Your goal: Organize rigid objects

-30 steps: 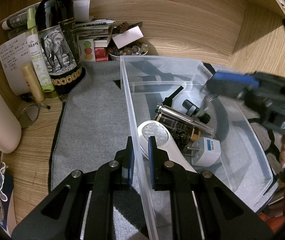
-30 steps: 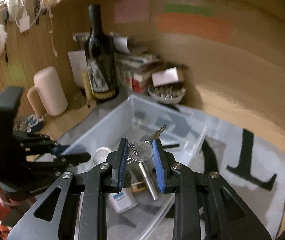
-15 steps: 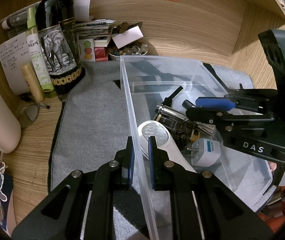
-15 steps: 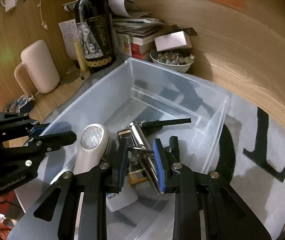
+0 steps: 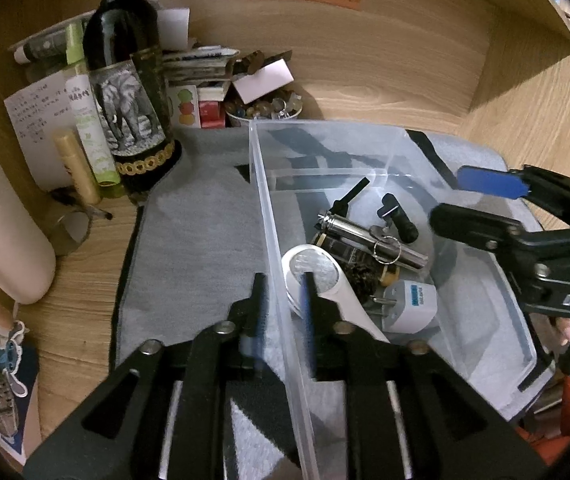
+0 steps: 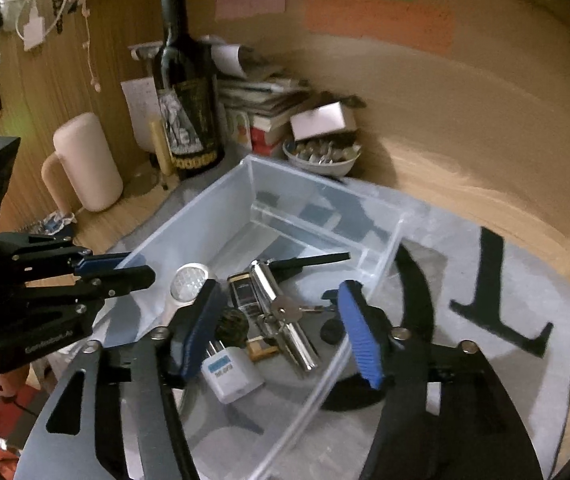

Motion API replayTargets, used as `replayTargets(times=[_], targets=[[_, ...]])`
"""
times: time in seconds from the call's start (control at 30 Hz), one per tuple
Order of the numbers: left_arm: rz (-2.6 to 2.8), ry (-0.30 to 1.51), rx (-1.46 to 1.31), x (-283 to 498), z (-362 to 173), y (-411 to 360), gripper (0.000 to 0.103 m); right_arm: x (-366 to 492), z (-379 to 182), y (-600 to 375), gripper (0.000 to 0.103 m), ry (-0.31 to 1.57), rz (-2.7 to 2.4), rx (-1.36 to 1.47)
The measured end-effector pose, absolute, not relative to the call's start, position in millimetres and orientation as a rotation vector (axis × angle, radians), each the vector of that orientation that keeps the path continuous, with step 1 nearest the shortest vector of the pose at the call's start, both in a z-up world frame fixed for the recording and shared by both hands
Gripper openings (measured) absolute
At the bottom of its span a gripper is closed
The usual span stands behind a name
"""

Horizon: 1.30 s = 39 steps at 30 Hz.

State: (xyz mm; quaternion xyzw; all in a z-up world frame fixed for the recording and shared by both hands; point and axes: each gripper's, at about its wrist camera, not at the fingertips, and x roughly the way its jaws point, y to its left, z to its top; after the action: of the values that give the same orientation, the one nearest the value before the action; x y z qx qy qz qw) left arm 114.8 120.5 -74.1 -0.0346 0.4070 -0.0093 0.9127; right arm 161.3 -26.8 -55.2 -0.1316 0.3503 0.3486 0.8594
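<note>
A clear plastic bin (image 5: 261,184) (image 6: 205,216) stands on a grey mat. In it lie a bunch of keys (image 5: 385,240) (image 6: 285,312) on top of a metal cylinder (image 5: 349,228) (image 6: 263,280), a white plug adapter (image 5: 409,312) (image 6: 231,376) and a white round-headed device (image 5: 313,272) (image 6: 189,280). My right gripper (image 6: 281,332) (image 5: 481,202) hovers over the bin, jaws opening, with the keys lying loose below them. My left gripper (image 5: 283,308) (image 6: 121,270) straddles the bin's left wall, jaws opening, pads just off the wall.
A wine bottle (image 5: 125,92) (image 6: 185,100), a cream mug (image 5: 1,232) (image 6: 89,160), a stack of books and a bowl of beads (image 5: 261,108) (image 6: 321,156) crowd the back and left. The grey mat (image 5: 205,220) carries black shapes (image 6: 493,296) on the right.
My right gripper carried the keys down into the bin, opened and let them drop onto the metal cylinder. My left gripper's jaws have parted from the bin wall.
</note>
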Motion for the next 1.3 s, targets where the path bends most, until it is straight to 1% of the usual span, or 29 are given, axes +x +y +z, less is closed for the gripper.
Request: replayTargets(times=[0.03,0.1,0.17,0.23,0.3,0.37,0.4,0.43,0.5,0.67,0.87,1.07,1.3], targets=[[-0.012,0.829,-0.067,112,-71,120,0.041,160,-53,-30,0.067,0.723,0.727,-0.272],[-0.002,0.803,-0.059,107,-63,118,0.055,154,-46,-38,0.072,0.694,0.713,-0.260],[0.005,0.772,-0.047,100,-53,114,0.060,148,-40,-47,0.076,0.670,0.704,-0.248],[0.010,0.738,-0.040,93,-42,109,0.072,141,-33,-58,0.082,0.637,0.690,-0.235],[0.012,0.698,-0.038,85,-31,104,0.080,132,-24,-69,0.083,0.599,0.674,-0.220],[0.014,0.654,-0.027,76,-19,96,0.084,124,-16,-79,0.086,0.566,0.664,-0.204],[0.016,0.630,-0.022,71,-14,92,0.086,119,-11,-85,0.090,0.546,0.658,-0.194],[0.018,0.603,-0.019,65,-8,88,0.091,114,-7,-91,0.097,0.526,0.651,-0.182],[0.019,0.538,-0.022,52,3,79,0.099,103,1,-105,0.103,0.475,0.630,-0.155],[0.015,0.418,-0.002,27,18,54,0.102,79,14,-132,0.103,0.385,0.590,-0.108],[-0.018,0.349,-0.017,10,24,33,0.102,54,20,-160,0.103,0.307,0.548,-0.048],[-0.011,0.303,-0.013,-3,25,22,0.102,43,19,-173,0.103,0.293,0.529,-0.030],[-0.025,0.294,-0.006,-7,26,18,0.102,38,16,-181,0.103,0.294,0.510,-0.019]])
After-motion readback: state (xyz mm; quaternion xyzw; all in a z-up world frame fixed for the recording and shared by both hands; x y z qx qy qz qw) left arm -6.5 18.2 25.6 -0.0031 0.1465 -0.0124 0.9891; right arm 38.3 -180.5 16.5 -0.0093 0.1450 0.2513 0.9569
